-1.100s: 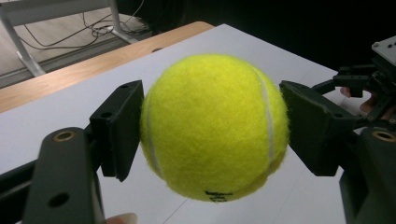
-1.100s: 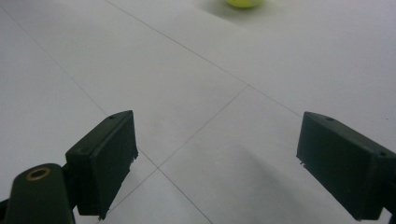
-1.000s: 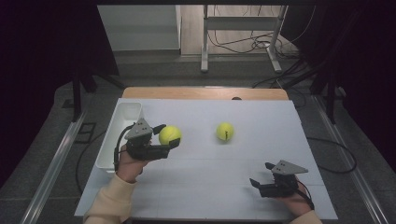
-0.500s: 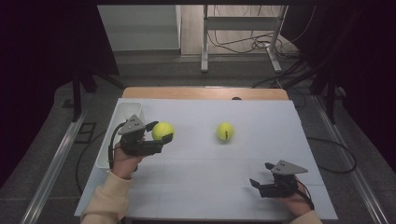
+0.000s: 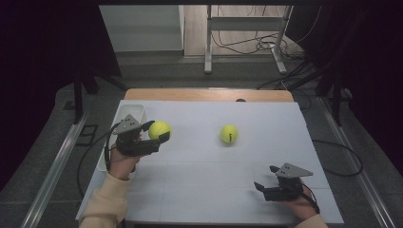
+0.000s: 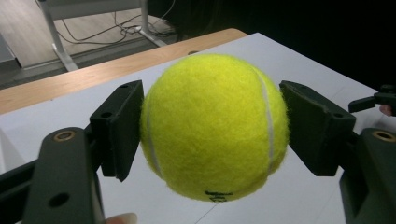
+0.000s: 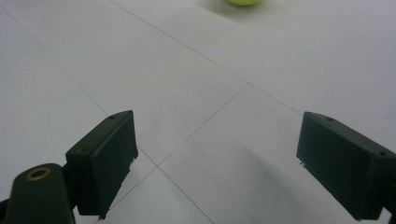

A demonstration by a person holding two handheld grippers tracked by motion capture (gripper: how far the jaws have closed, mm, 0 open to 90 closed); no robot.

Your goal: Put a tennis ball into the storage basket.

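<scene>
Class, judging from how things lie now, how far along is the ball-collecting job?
Done: nothing visibly sits in the white bin yet. In hand: the left tool grips one tennis ball beside it. Left: the second ball lies mid-table; the right tool waits open.

Left gripper [image 5: 153, 135] sits at the table's [image 5: 199, 185] left side with a ball [image 5: 159, 129] between its jaws, just right of the bin [image 5: 124, 112] on the left edge. Second ball [image 5: 229, 134] lies on the table near the centre, well right of the first and apart from both grippers. Right gripper [image 5: 266, 178] is at the near right, in front of and right of that second ball.
</scene>
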